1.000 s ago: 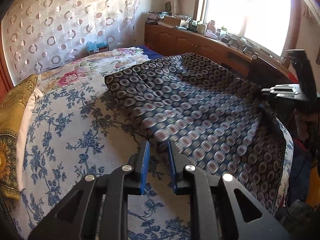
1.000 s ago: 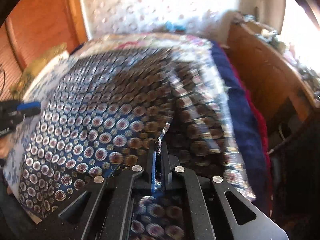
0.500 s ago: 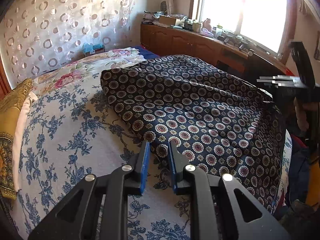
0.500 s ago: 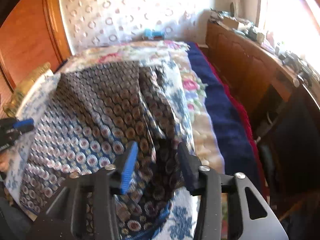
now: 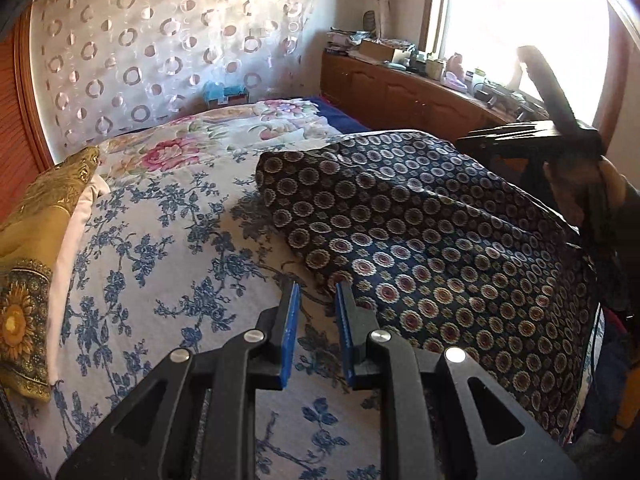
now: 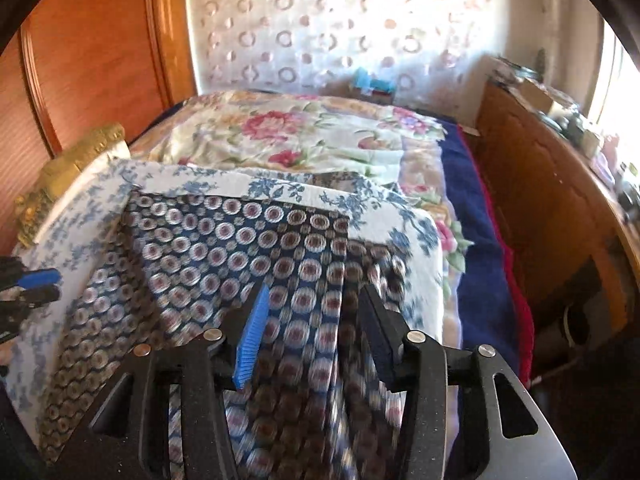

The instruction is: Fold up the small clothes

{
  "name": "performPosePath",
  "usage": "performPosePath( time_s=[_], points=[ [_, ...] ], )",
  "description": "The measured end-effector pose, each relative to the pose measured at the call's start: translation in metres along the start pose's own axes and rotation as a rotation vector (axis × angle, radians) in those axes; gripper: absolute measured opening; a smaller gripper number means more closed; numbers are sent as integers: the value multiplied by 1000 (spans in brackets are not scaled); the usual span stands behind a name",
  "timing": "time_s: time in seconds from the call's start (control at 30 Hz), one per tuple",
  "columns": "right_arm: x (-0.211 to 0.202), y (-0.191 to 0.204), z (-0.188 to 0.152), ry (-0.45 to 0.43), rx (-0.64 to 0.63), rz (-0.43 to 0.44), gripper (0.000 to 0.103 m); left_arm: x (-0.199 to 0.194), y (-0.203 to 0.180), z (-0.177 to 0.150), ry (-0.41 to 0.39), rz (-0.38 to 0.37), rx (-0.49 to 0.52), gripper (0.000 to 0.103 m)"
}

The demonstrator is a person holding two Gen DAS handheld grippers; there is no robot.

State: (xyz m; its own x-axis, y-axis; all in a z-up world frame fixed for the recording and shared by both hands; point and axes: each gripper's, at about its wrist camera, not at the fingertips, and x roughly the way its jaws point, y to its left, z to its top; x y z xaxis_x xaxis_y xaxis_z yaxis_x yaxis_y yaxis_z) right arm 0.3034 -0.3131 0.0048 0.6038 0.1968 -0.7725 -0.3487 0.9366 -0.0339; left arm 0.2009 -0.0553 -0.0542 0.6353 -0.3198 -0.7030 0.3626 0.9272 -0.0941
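Note:
A dark blue garment [image 5: 432, 240] with a circle pattern lies folded over on the bed; it also shows in the right wrist view [image 6: 248, 264]. My left gripper [image 5: 316, 296] is open and empty, its jaws a narrow gap apart, right at the garment's near left edge. My right gripper [image 6: 312, 300] is wide open and empty, just above the garment's right part. The right gripper also appears at the far right in the left wrist view [image 5: 532, 142]. The left gripper shows at the left edge in the right wrist view [image 6: 32, 284].
The bed has a white-and-blue floral sheet [image 5: 160, 248] and a pink floral quilt [image 6: 304, 132] behind it. A gold pillow [image 5: 24, 264] lies at the left. A wooden cabinet [image 5: 408, 88] with clutter runs under the window. A blue blanket [image 6: 480, 264] edges the bed's right side.
My right gripper let go of the garment and opened wide, then drew back. The garment settled folded on the bed. My left gripper stayed open at the garment's edge.

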Motion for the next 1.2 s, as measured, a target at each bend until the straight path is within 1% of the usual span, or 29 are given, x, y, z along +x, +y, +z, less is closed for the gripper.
performPosePath(
  time_s=[0.17,0.3,0.37,0.67,0.7,0.73,0.77,0.8,0.83,0.9,1.0,1.07,1.1,1.2],
  points=[
    [42,-9,10,88,-6,36,48,10,5,7,18,0,-5,17],
    [61,-19,9,134,19,82,48,20,9,9,38,-1,-6,17],
    [66,-20,9,145,18,96,48,24,10,11,46,-2,-8,17],
    [72,-15,13,119,-14,105,48,39,8,13,67,-6,-14,17],
    [72,-14,13,116,-17,105,46,39,8,13,66,-5,-14,17],
    [72,-13,13,115,-20,111,34,40,9,13,66,-2,-16,17],
    [72,-12,13,113,-24,120,26,40,9,14,66,-1,-18,17],
    [71,-10,14,111,-32,123,13,40,9,14,66,-1,-18,17],
    [70,-9,14,109,-38,111,7,39,8,13,65,1,-18,17],
    [64,-8,15,85,-39,113,3,39,7,14,62,1,-16,17],
    [43,-10,18,1,-20,112,2,37,6,13,59,-2,-13,17],
    [30,-15,21,-43,-13,72,1,35,5,12,55,-3,-11,17],
    [25,-18,22,-51,-7,41,0,34,4,12,54,-4,-10,17],
    [26,-31,24,-7,34,-37,1,32,0,11,51,-7,-7,17]
  ],
)
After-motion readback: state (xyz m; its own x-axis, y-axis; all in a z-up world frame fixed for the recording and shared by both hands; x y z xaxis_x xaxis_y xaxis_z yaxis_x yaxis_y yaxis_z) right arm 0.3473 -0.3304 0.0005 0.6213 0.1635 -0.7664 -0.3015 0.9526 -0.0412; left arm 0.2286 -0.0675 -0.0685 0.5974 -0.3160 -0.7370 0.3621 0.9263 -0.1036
